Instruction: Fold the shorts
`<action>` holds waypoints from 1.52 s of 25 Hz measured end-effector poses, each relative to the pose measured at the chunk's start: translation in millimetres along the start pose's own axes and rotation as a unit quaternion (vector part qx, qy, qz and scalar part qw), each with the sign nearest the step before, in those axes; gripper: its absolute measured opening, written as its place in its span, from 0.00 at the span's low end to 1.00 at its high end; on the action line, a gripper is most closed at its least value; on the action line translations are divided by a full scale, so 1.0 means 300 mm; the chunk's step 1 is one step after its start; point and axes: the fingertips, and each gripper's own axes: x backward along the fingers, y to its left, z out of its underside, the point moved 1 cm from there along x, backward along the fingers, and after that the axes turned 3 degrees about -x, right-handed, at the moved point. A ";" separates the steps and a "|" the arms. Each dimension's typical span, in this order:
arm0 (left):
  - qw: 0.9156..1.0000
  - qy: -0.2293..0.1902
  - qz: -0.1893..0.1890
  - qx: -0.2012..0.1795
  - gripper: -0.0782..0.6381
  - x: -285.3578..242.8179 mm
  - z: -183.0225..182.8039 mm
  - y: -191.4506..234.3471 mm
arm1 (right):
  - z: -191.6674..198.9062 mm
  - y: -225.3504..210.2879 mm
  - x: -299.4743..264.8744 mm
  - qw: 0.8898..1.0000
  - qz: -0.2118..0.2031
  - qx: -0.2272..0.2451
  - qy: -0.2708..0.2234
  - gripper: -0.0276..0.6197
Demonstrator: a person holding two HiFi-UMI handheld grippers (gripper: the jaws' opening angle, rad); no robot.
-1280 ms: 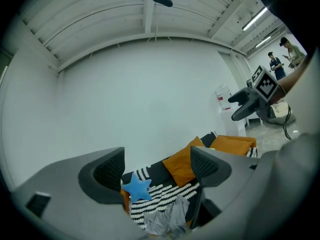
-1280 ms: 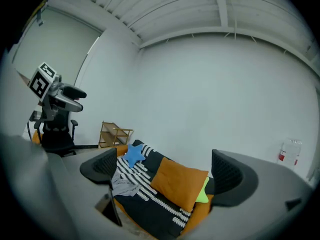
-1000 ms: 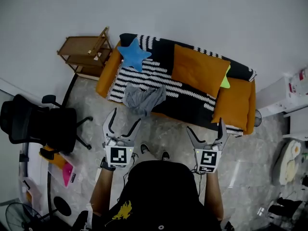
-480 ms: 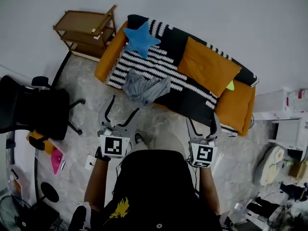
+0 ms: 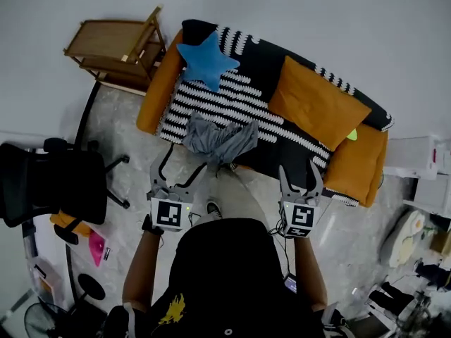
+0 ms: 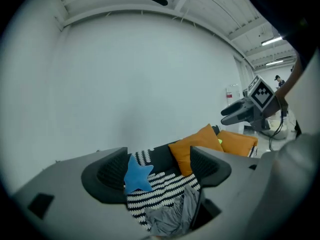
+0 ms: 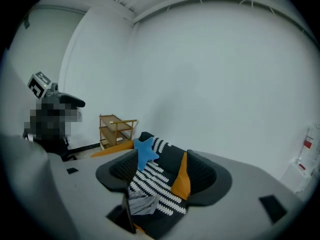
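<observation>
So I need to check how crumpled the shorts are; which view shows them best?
The head view: the grey shorts lie whole, bunched on the sofa at its front edge. Both gripper views catch them low and partly hidden.

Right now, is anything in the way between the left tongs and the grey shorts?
No, nothing visible is. The open left tongs point at the shorts, crumpled on the striped blanket, with only air between.
</observation>
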 end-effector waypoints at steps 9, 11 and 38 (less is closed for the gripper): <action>0.981 0.118 0.151 -0.014 0.66 -0.768 0.237 0.060 | 0.170 -0.348 -0.541 0.993 0.071 -0.061 0.074 0.40; 0.976 0.128 0.173 -0.015 0.66 -0.899 0.292 0.054 | 0.189 -0.374 -0.609 0.990 0.081 -0.073 0.087 0.40; 0.805 0.311 0.495 -0.102 0.44 -1.666 1.774 -0.776 | 1.240 -0.049 -1.013 0.918 0.176 -0.279 0.219 0.28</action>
